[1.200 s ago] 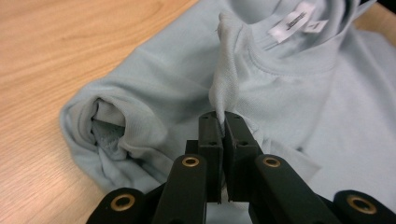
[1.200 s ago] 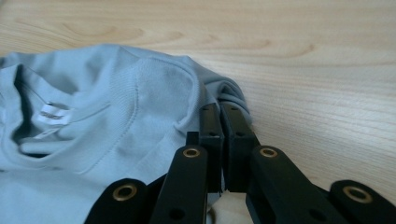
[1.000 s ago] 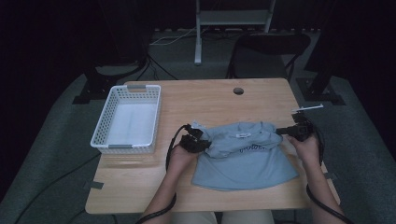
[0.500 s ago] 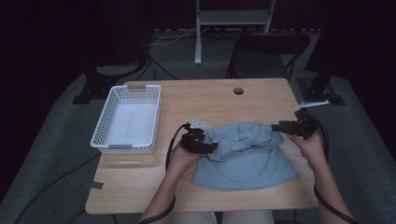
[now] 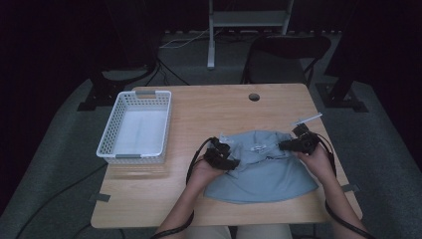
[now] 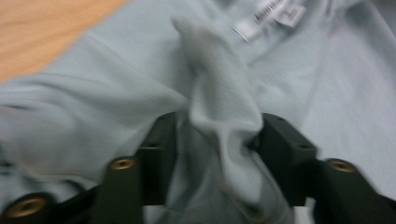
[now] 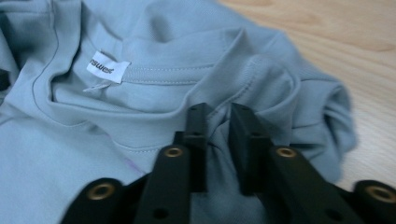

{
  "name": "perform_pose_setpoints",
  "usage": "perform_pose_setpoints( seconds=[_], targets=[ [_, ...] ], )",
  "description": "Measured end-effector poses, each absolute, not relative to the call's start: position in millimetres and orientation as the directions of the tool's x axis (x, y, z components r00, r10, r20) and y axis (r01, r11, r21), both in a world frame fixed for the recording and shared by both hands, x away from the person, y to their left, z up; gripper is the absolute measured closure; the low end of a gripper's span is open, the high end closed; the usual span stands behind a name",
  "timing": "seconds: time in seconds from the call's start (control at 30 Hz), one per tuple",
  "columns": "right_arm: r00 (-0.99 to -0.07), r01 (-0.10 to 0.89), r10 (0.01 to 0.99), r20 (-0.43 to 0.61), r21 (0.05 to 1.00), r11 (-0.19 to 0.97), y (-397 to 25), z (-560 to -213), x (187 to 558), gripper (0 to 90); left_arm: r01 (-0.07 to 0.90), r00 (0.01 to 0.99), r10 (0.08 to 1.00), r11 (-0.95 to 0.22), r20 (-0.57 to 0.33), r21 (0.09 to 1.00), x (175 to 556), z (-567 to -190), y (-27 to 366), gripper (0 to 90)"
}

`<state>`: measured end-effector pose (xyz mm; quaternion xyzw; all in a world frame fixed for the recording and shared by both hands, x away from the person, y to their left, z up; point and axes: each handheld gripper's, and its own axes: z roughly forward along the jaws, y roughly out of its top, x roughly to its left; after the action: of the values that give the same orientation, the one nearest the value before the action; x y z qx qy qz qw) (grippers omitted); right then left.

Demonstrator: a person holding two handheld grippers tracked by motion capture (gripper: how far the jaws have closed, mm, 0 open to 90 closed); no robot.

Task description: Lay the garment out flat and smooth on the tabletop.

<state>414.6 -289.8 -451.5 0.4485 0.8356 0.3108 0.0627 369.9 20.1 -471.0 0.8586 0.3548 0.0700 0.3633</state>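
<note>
- We hold a two-jaw claw in each hand over a pale blue T-shirt (image 5: 263, 169) that lies crumpled on the near right part of the wooden table (image 5: 199, 114).
- Our left claw (image 5: 222, 158) sits at the shirt's left edge. In the left gripper view its jaws stand fairly wide apart, with a raised fold of the fabric (image 6: 224, 121) bunched up between them; the picture is blurred, so we cannot tell how firmly that fold is pinched.
- Our right claw (image 5: 293, 144) meets the shirt's upper right edge. In the right gripper view its jaws are drawn nearly together, clamped on a ridge of cloth just beside the collar seam (image 7: 219, 119).
- The white neck label (image 7: 108, 70) lies up and to the left of the right claw's tips in that view; in the left gripper view it shows beyond the left claw, up and to the right (image 6: 268, 16).
- The garment is spread between the two claws, its bulk falling toward us below both of them.
- A white plastic basket (image 5: 112, 137) stands well apart to the left of the left claw, with bare table between them.
- A round cable hole (image 5: 254, 97) lies in the tabletop beyond both claws.
</note>
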Motion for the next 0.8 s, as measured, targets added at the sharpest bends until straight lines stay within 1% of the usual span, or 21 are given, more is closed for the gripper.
perform_pose_setpoints(
  seconds=[0.03, 0.07, 0.17, 0.3, 0.33, 0.43, 0.5, 0.53, 0.57, 0.6, 0.7, 0.8],
  targets=[
    [-0.59, 0.711, 0.789, 0.174, 0.576, 0.404, -289.8, -451.5, 414.6, 81.6, 0.558, 0.738, 0.66, -0.484, -0.138, 0.674, 369.9, -471.0, 20.1, 57.0],
    [-0.597, 0.704, 0.786, 0.162, 0.575, 0.416, -287.0, -454.2, 412.2, 83.4, 0.563, 0.737, 0.66, -0.476, -0.149, 0.675, 367.1, -471.3, 21.9, 59.6],
    [-0.61, 0.693, 0.777, 0.156, 0.581, 0.428, -284.9, -456.2, 406.8, 84.0, 0.562, 0.736, 0.66, -0.471, -0.151, 0.68, 362.3, -472.4, 23.2, 63.4],
    [-0.644, 0.665, 0.753, 0.136, 0.586, 0.464, -281.0, -457.0, 393.2, 84.1, 0.551, 0.75, 0.645, -0.489, -0.146, 0.676, 340.4, -472.4, 28.6, 63.6],
    [-0.644, 0.665, 0.753, 0.136, 0.586, 0.464, -281.0, -457.0, 393.2, 84.1, 0.551, 0.75, 0.645, -0.489, -0.146, 0.676, 340.4, -472.4, 28.6, 63.5],
    [-0.672, 0.641, 0.729, 0.129, 0.594, 0.486, -279.4, -458.1, 373.2, 84.2, 0.563, 0.744, 0.648, -0.479, -0.161, 0.674, 322.0, -472.6, 33.8, 63.6],
    [-0.682, 0.631, 0.721, 0.123, 0.598, 0.494, -278.9, -458.4, 367.9, 84.2, 0.561, 0.745, 0.649, -0.48, -0.158, 0.675, 317.5, -472.6, 34.6, 63.6],
    [-0.694, 0.619, 0.711, 0.109, 0.594, 0.513, -277.3, -457.7, 355.9, 84.2, 0.559, 0.747, 0.647, -0.486, -0.154, 0.672, 313.0, -472.4, 35.3, 63.5],
    [-0.694, 0.619, 0.711, 0.109, 0.594, 0.513, -277.3, -457.7, 355.9, 84.2, 0.554, 0.751, 0.643, -0.493, -0.148, 0.671, 308.2, -472.0, 35.6, 63.5],
    [-0.709, 0.606, 0.699, 0.097, 0.591, 0.533, -276.0, -457.2, 345.1, 84.2, 0.551, 0.754, 0.641, -0.493, -0.147, 0.674, 299.7, -472.4, 36.2, 63.1],
    [-0.719, 0.594, 0.69, 0.086, 0.59, 0.546, -275.2, -457.0, 336.3, 84.2, 0.546, 0.757, 0.638, -0.496, -0.143, 0.675, 292.5, -472.7, 37.1, 62.9],
    [-0.723, 0.59, 0.684, 0.098, 0.601, 0.539, -277.5, -458.0, 323.6, 83.8, 0.539, 0.754, 0.642, -0.483, -0.139, 0.69, 283.0, -474.4, 38.5, 61.7]
  ],
)
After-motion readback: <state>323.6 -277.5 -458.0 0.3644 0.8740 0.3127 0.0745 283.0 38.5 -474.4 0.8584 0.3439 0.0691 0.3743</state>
